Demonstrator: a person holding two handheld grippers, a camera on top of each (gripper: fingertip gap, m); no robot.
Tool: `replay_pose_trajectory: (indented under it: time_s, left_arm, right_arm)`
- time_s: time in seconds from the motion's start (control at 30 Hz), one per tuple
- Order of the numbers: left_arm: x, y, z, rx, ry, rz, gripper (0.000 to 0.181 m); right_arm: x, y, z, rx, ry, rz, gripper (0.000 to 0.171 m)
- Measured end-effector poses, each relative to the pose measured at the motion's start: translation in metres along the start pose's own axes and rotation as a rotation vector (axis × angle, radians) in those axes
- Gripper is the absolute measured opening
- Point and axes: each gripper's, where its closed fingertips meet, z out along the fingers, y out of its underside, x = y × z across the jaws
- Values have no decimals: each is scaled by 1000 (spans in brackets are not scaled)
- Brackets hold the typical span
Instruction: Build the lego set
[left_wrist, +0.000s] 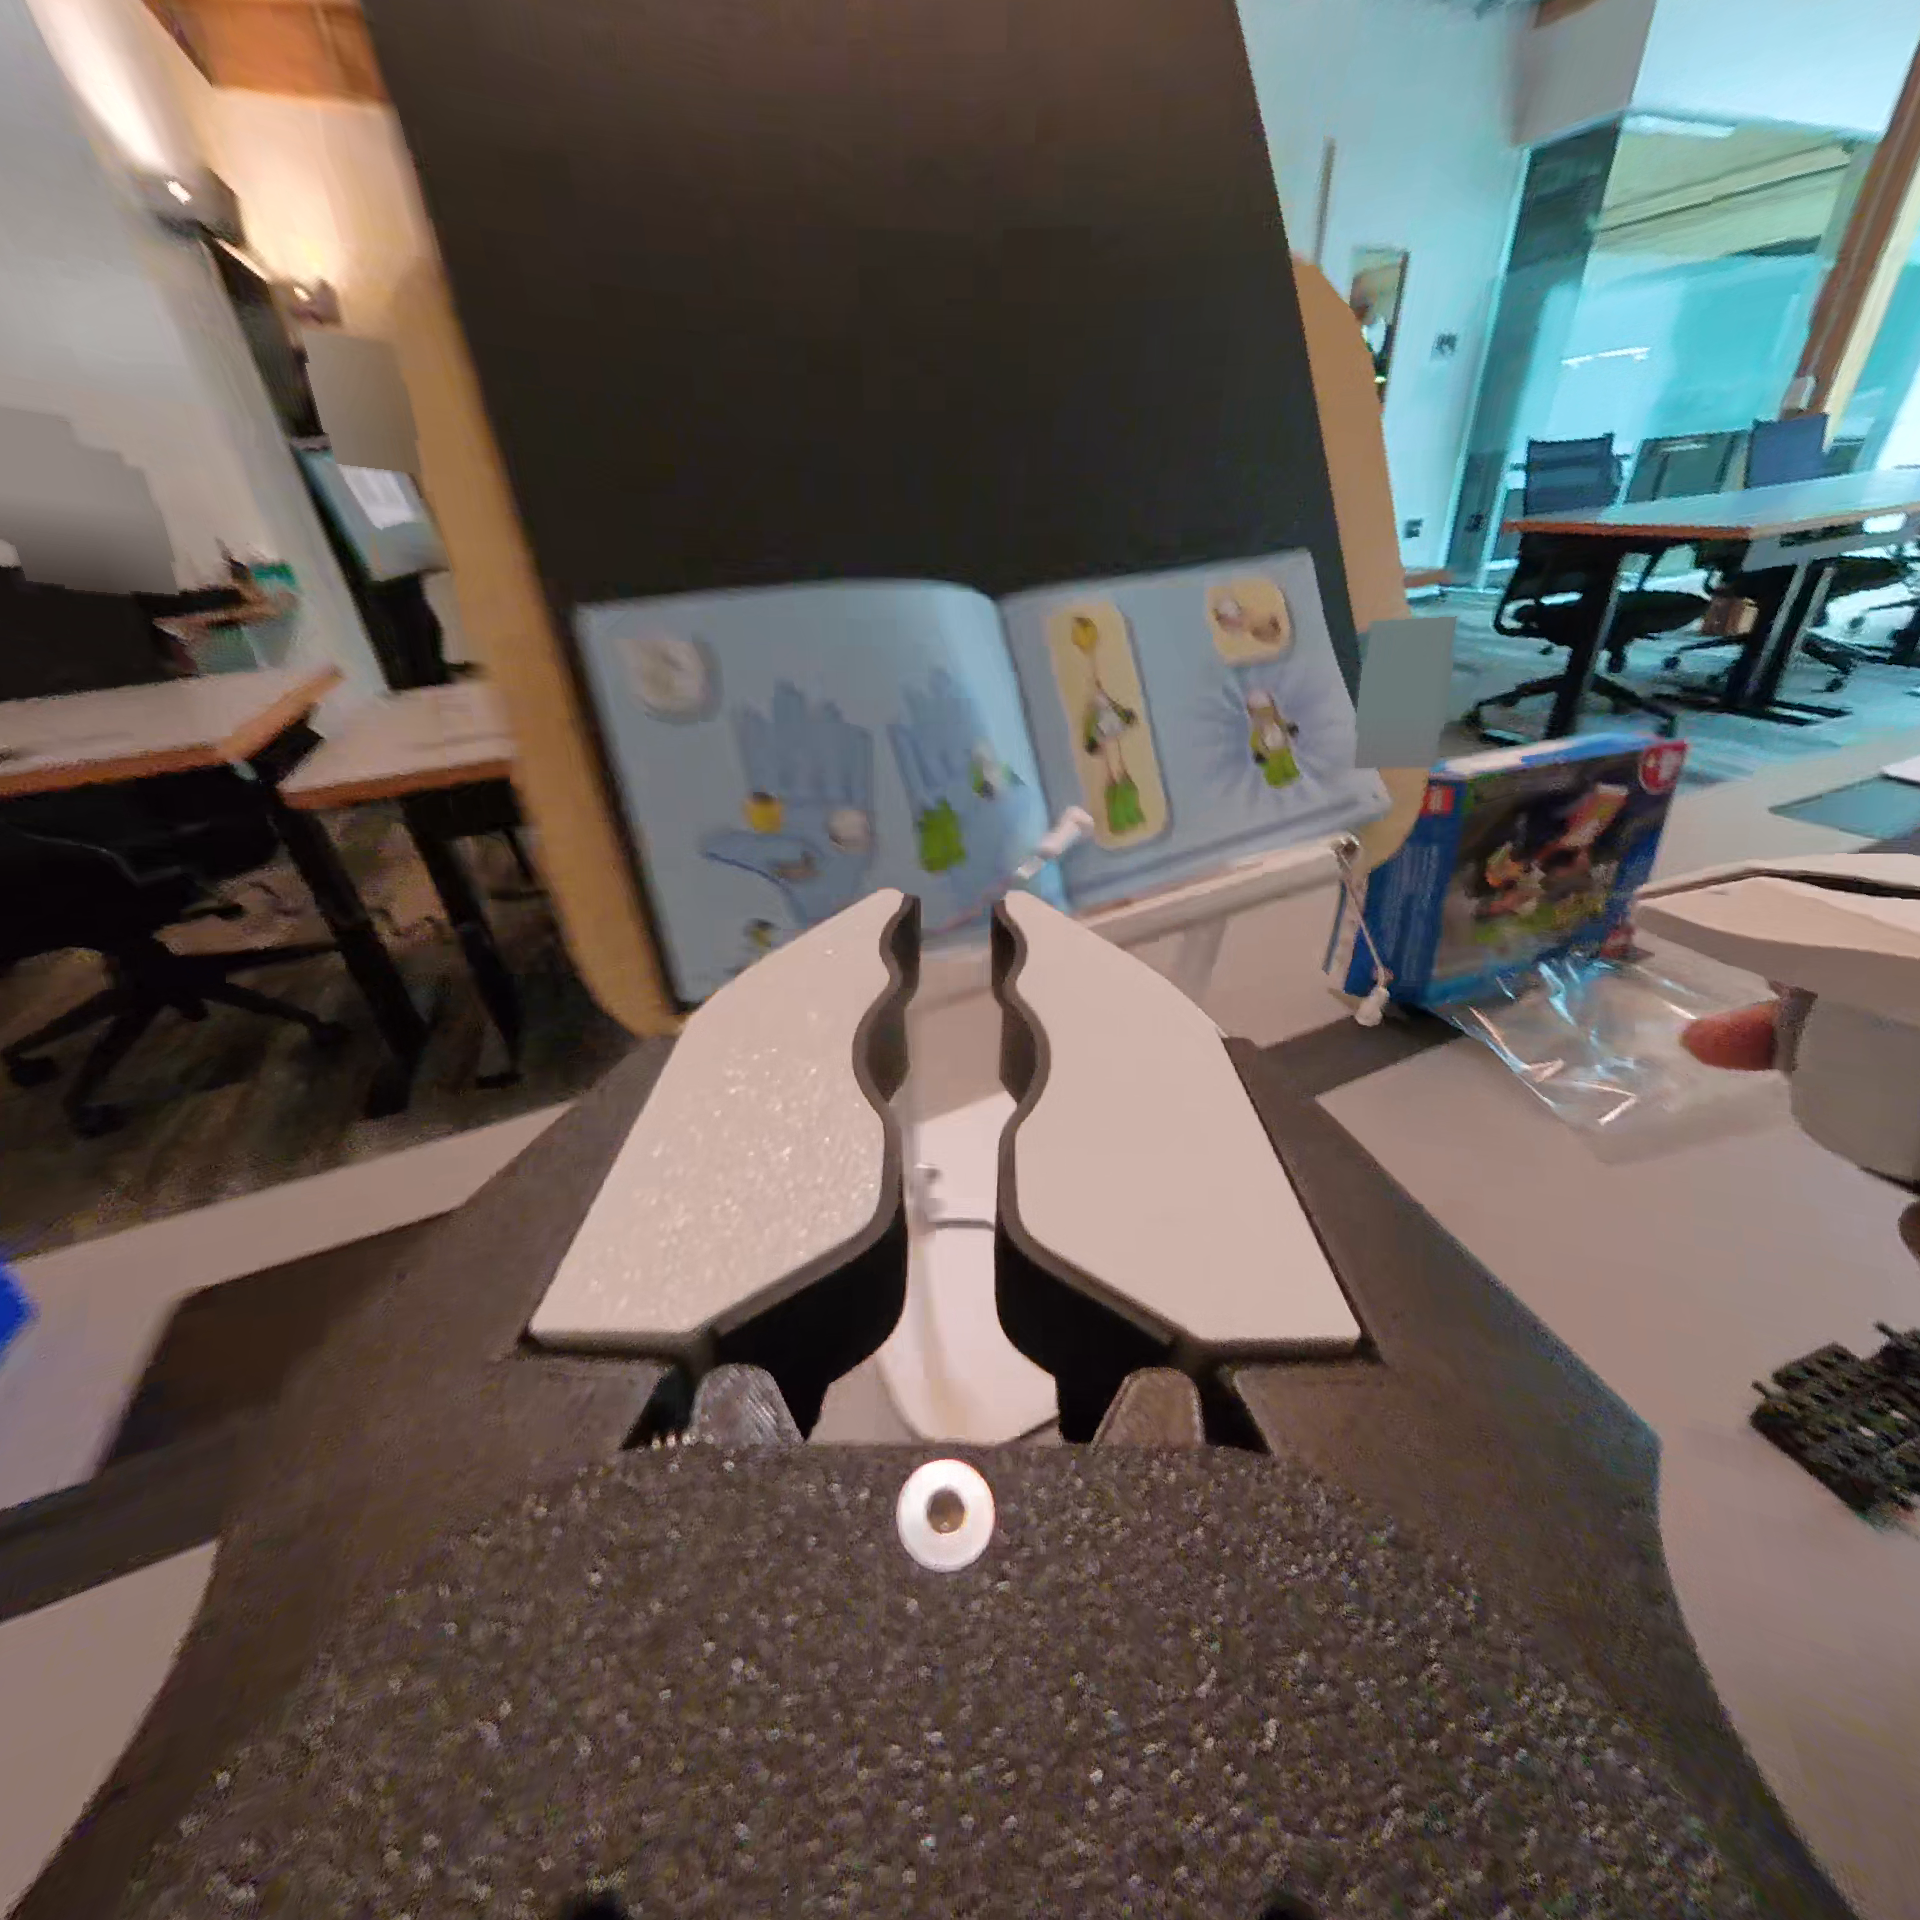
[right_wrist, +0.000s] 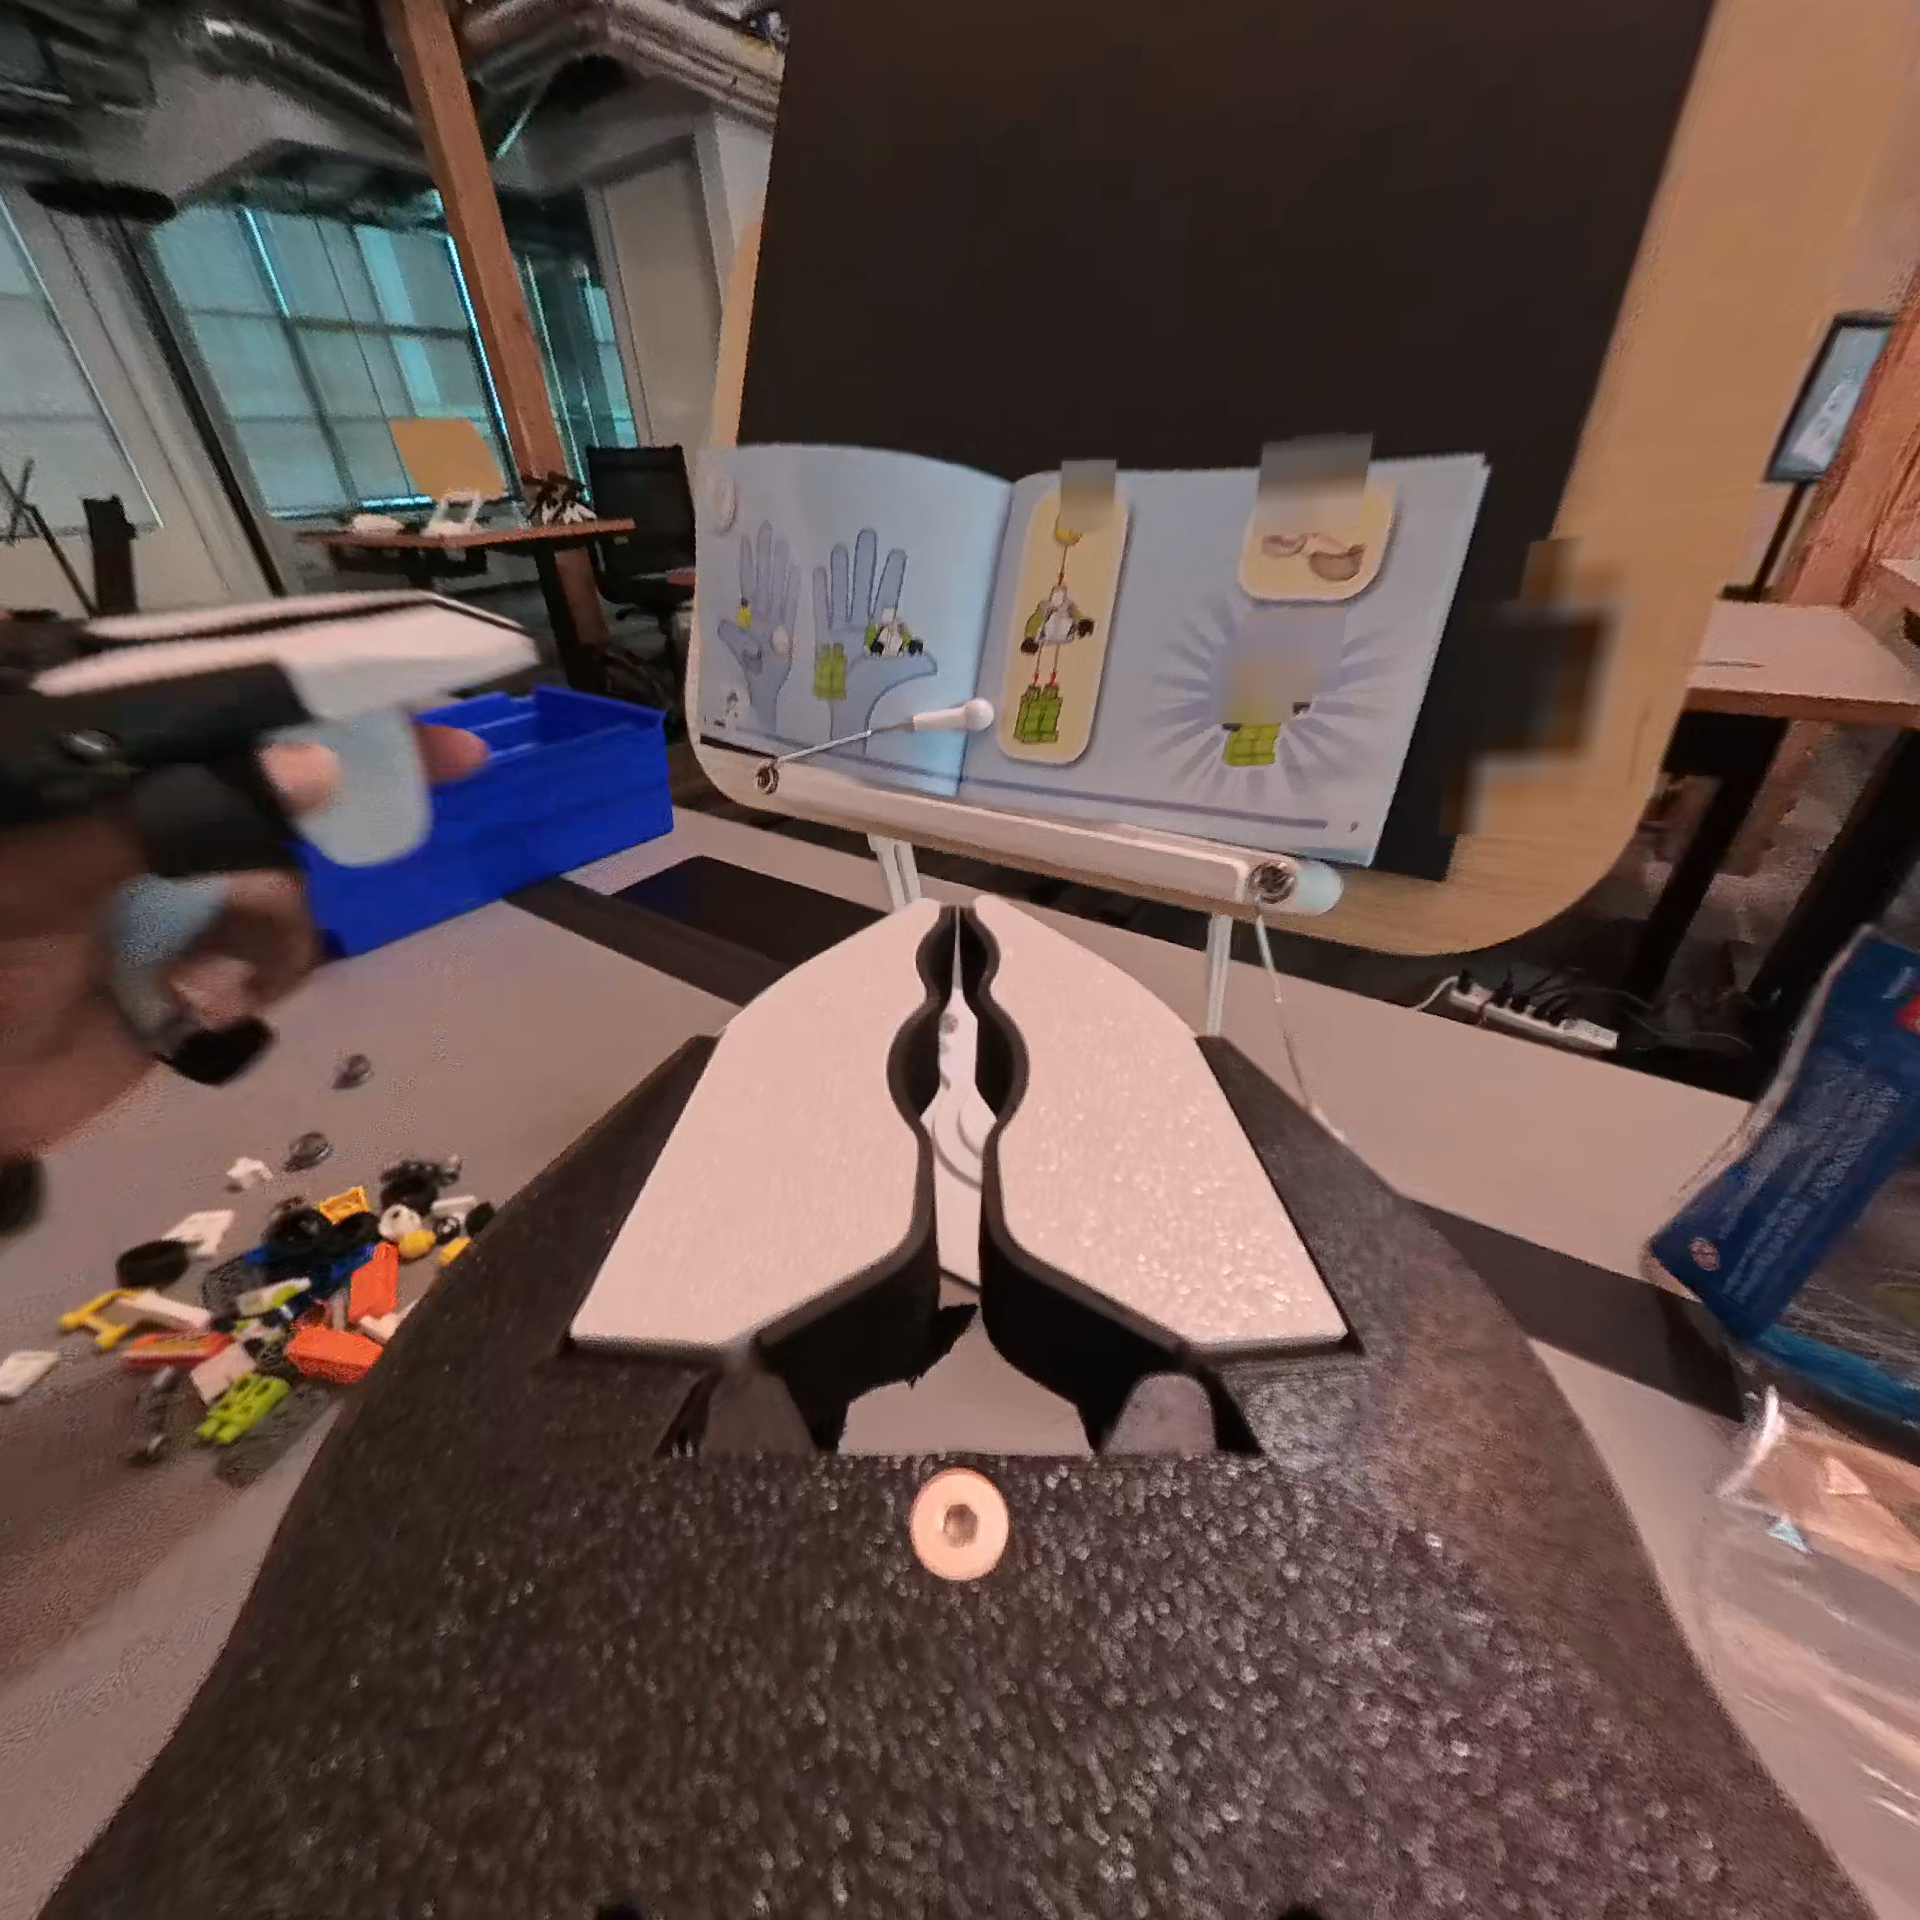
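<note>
Left wrist view shows the left gripper (left_wrist: 956, 925) hanging above the grey table (left_wrist: 1455, 1195), jaws slightly parted, nothing between them. Right wrist view has the right gripper (right_wrist: 964, 920) with its tips pressed together, also empty. Straight ahead of both, the open instruction booklet (right_wrist: 1039, 634) leans on a white stand (right_wrist: 1039, 831). Loose lego pieces (right_wrist: 281, 1288) lie scattered on the table at lower left, near a blue bin (right_wrist: 540, 790). Off to the right sits the lego box (left_wrist: 1507, 862) beside a clear plastic bag (left_wrist: 1600, 1029).
</note>
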Motion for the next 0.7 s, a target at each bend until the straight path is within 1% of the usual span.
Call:
replay_pose_trajectory:
  time_s: [0.1,0.17,0.2,0.27,0.33,0.4,0.47,0.6,0.7]
  left_arm:
    - [-42,-21,-43,-27,-47,54,12]
    - [-65,-20,-73,-57,-82,83,10]
    - [-73,-12,-86,-94,-85,93,10]
    - [-76,18,-107,-193,-50,105,10]
    - [-73,59,-124,-318,14,133,11]
    - [-67,101,-137,-437,84,126,11]
    - [-58,133,-146,-522,165,93,12]
    - [-40,176,-152,-659,326,91,18]
    - [-34,189,-146,-704,387,161,17]
  right_arm:
    - [7,-15,-8,30,10,-6,1]
    - [9,-21,-12,40,9,0,1]
    - [8,-22,-12,35,3,1,2]
    - [2,-21,-13,18,-16,-11,2]
    - [-6,-17,-12,-11,-44,-29,3]
    - [-18,-8,-12,-42,-75,-41,3]
    - [-33,5,-14,-88,-119,-57,4]
    - [-48,34,-29,-166,-164,-149,4]
    - [-48,54,-44,-205,-180,-173,3]
